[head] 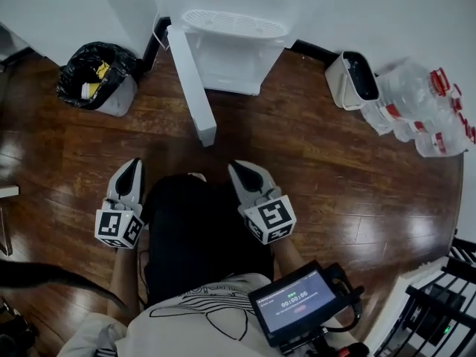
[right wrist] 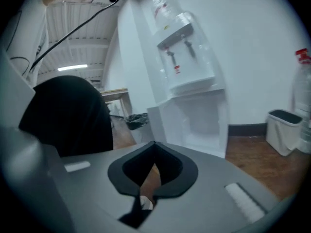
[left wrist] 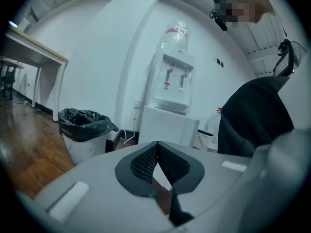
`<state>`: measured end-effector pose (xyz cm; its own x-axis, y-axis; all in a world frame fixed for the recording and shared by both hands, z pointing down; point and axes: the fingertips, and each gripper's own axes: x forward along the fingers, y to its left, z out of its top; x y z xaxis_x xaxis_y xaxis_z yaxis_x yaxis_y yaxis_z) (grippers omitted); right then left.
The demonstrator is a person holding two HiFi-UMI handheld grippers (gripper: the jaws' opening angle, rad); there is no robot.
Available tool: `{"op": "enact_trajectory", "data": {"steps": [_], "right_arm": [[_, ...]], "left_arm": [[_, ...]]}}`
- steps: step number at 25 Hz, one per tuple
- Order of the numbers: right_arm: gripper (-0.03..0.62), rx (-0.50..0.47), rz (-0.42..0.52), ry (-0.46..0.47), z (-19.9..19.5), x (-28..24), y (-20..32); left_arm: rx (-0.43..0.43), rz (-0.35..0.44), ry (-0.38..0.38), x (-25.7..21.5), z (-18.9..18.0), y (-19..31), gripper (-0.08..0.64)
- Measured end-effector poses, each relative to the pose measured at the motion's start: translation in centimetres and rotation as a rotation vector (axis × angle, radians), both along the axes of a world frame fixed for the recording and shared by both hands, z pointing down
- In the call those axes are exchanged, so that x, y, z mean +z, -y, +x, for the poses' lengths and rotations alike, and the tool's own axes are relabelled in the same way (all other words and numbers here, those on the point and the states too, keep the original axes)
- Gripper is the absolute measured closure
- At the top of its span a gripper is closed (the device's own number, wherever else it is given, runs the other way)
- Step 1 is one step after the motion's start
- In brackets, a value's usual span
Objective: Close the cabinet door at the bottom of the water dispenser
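The white water dispenser point(head: 234, 21) stands against the wall at the top of the head view. Its bottom cabinet point(head: 236, 62) is open, and the white cabinet door point(head: 192, 84) swings out toward me on the left. My left gripper point(head: 134, 163) and right gripper point(head: 235, 166) hover over the wood floor, short of the door's free edge, both shut and empty. In the left gripper view the dispenser point(left wrist: 172, 81) rises beyond the shut left gripper point(left wrist: 155, 144). From the right gripper point(right wrist: 154, 144) the open cabinet point(right wrist: 204, 125) and door point(right wrist: 158, 123) show ahead.
A bin lined with a black bag point(head: 97, 76) stands left of the dispenser. To its right are a small white bin point(head: 353, 80) and several clear water bottles point(head: 424, 110). A screen point(head: 301, 300) sits at my waist, and a black rack point(head: 439, 303) stands at the bottom right.
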<state>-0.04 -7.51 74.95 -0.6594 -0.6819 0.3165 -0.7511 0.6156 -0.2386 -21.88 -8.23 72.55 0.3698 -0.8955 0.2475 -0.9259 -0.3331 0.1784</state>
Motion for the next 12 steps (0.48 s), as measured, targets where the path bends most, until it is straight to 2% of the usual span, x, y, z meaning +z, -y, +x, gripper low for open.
{"op": "enact_trajectory", "data": {"steps": [3, 5, 8, 10, 12], "right_arm": [[0.589, -0.105, 0.010, 0.071, -5.6, -0.7, 1.0], [0.589, -0.103, 0.013, 0.094, -8.4, -0.6, 2.5], [0.589, -0.011, 0.017, 0.076, -9.7, -0.3, 5.6], [0.589, 0.079, 0.025, 0.063, -8.2, -0.4, 7.0], [0.589, 0.207, 0.045, 0.052, -5.2, -0.4, 8.5]], "left_arm": [[-0.090, 0.011, 0.021, -0.6, -3.1, -2.3, 0.541], [-0.111, -0.001, 0.065, -0.4, -4.2, -3.5, 0.541], [-0.154, 0.021, 0.049, -0.3, -5.8, -4.3, 0.541], [-0.185, 0.032, 0.003, -0.4, -6.2, -4.2, 0.541], [-0.190, 0.030, -0.010, -0.4, -5.9, -3.6, 0.541]]}}
